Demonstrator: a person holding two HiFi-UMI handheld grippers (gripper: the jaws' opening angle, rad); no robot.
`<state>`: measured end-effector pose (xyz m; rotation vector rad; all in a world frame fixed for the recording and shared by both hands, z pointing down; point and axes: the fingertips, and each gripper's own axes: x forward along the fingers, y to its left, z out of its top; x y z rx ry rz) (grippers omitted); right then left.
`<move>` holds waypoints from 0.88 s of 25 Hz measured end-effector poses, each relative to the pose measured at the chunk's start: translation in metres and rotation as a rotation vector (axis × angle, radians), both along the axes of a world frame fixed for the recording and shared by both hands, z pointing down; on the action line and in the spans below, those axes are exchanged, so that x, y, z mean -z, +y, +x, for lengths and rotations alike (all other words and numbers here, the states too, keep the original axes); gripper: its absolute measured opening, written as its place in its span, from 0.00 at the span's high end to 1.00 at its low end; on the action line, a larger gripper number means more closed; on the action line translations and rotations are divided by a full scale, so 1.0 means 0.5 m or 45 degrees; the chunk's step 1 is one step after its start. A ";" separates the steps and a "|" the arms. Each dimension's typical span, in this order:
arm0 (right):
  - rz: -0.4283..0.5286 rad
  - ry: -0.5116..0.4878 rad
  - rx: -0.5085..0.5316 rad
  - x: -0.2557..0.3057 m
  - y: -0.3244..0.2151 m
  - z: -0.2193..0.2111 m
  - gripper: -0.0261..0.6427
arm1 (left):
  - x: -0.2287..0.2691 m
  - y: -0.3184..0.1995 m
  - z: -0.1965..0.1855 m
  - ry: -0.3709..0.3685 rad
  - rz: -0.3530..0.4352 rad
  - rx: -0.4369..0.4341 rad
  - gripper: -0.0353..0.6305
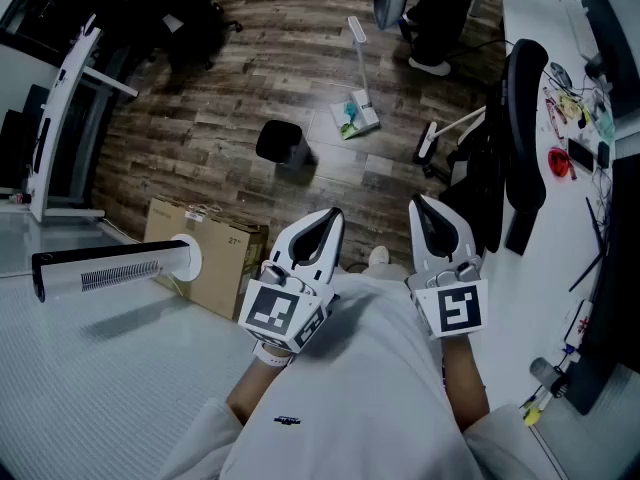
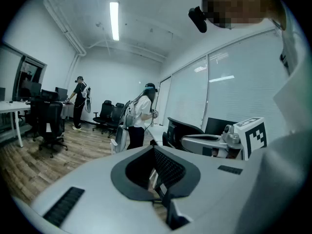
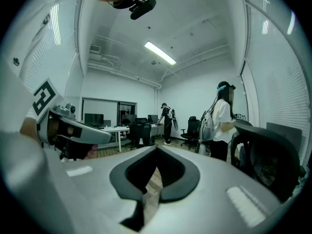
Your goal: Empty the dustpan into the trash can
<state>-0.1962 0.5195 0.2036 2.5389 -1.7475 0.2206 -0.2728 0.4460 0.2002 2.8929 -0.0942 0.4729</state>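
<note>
1. The left tongs [image 1: 328,215] are closed together with nothing between them, and are held close to the person's chest.
2. The right tongs [image 1: 421,204] are also closed and empty, level beside the left tongs.
3. The white long-handled dustpan [image 1: 362,116] stands on the dark wood-plank floor [image 1: 200,118]. Teal litter shows in its pan. It is well apart from both tongs.
4. The small black trash can [image 1: 283,144] stands near the dustpan, to its left in the head view, and does not touch it.
5. A brown cardboard box [image 1: 215,258] sits nearer the person on the left.
6. A black office chair [image 1: 522,128] stands by the white bench [image 1: 545,288] on the right.
</note>
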 end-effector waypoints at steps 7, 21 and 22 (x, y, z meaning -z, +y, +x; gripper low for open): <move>0.060 -0.029 -0.037 0.001 0.032 0.021 0.96 | -0.006 0.028 0.017 -0.004 0.014 0.006 0.94; 0.091 -0.072 -0.011 -0.017 0.053 0.034 0.96 | -0.019 0.041 0.045 -0.023 -0.014 0.023 0.94; 0.087 -0.074 -0.005 -0.021 0.046 0.034 0.96 | -0.023 0.032 0.044 -0.028 -0.021 0.031 0.94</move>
